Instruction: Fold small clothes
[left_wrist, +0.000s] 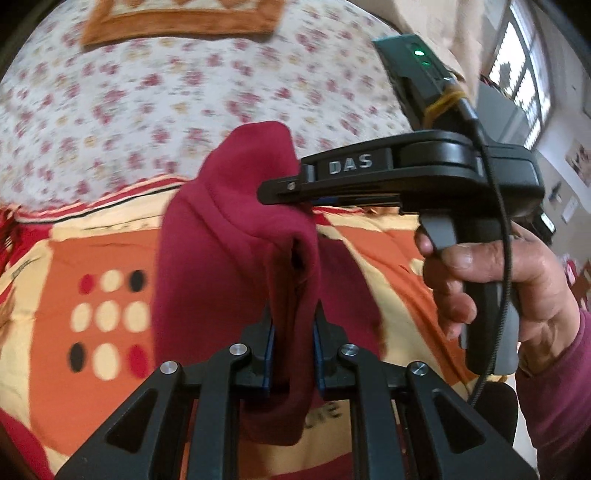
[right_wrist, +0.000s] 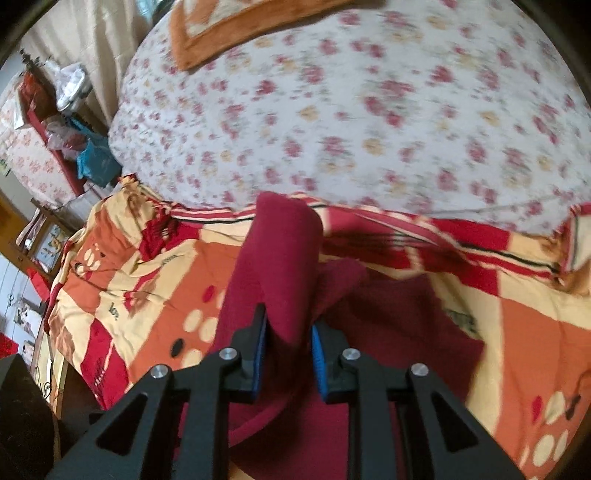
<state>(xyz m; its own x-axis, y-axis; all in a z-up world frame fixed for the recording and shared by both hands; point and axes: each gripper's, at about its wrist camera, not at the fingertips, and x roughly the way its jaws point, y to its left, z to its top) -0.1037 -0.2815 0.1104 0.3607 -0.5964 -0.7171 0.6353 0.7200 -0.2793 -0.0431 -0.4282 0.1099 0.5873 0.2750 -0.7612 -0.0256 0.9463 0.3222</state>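
Closest to my left camera, my left gripper (left_wrist: 293, 325) is clamped tight on a bunched fold of the maroon garment (left_wrist: 236, 236), the cloth squeezed between its blue pads (left_wrist: 270, 350) and rising in a hump beyond them. My right gripper (right_wrist: 288, 332) likewise pinches a fold of the same garment (right_wrist: 280, 251), its jaws narrow with the fabric filling the gap; in the left view I see it from the side, its tip biting the top of the cloth while a hand (left_wrist: 491, 280) in a maroon sleeve squeezes its trigger. Below, the rest of the garment trails on an orange, red and cream patterned bedspread (right_wrist: 155, 280). Beyond lies a white floral sheet (right_wrist: 351, 122), then an orange-bordered towel (right_wrist: 207, 40). At far left, a cluttered shelf (right_wrist: 70, 110) holds bags I cannot identify.
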